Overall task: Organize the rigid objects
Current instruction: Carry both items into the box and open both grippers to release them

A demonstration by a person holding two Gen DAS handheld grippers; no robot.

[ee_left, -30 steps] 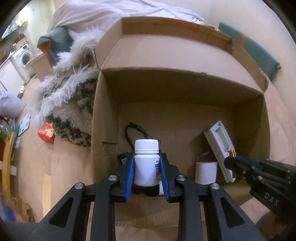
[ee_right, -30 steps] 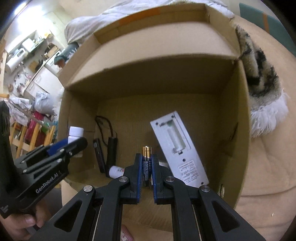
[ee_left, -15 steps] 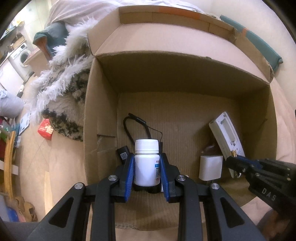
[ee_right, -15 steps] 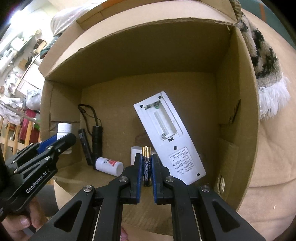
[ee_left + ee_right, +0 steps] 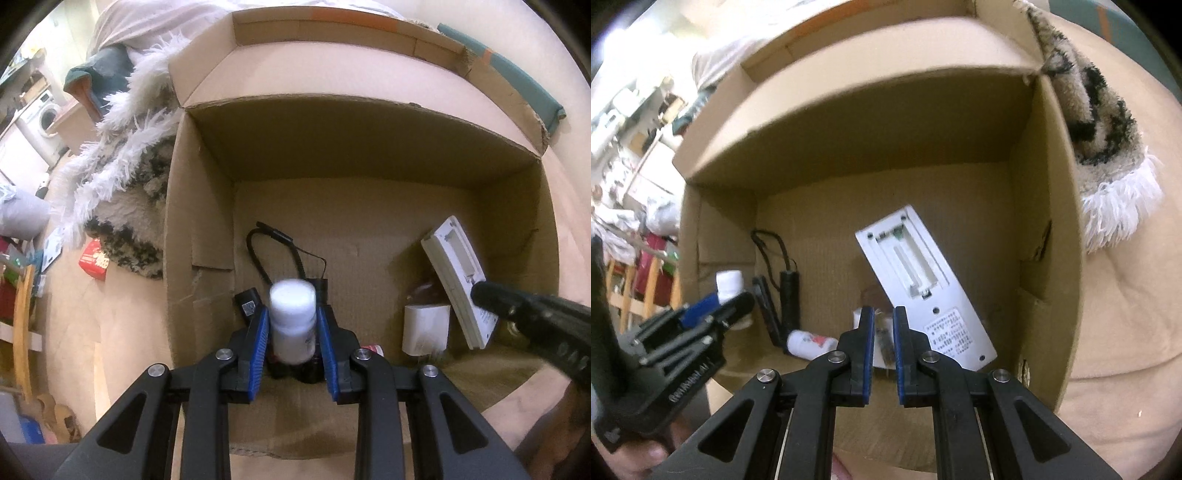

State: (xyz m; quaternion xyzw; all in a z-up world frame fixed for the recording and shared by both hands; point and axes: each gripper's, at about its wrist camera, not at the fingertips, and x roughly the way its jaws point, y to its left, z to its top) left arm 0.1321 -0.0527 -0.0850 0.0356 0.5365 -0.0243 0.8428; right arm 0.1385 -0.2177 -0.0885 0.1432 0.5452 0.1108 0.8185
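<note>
An open brown cardboard box (image 5: 199, 206) sits on a beige cushioned surface (image 5: 1123, 332), with a shaggy white-and-black fur throw (image 5: 122, 173) pressed against one side wall. On the box's corrugated floor lie a white remote control (image 5: 923, 288) turned face down with its battery slot uncovered, a small white block (image 5: 424, 326) just beside it, a black cylindrical gadget with a looped cord (image 5: 788, 295), a flat black bar (image 5: 766, 306) next to that, and a small white bottle (image 5: 809, 341) tipped on its side near the front wall.
</note>
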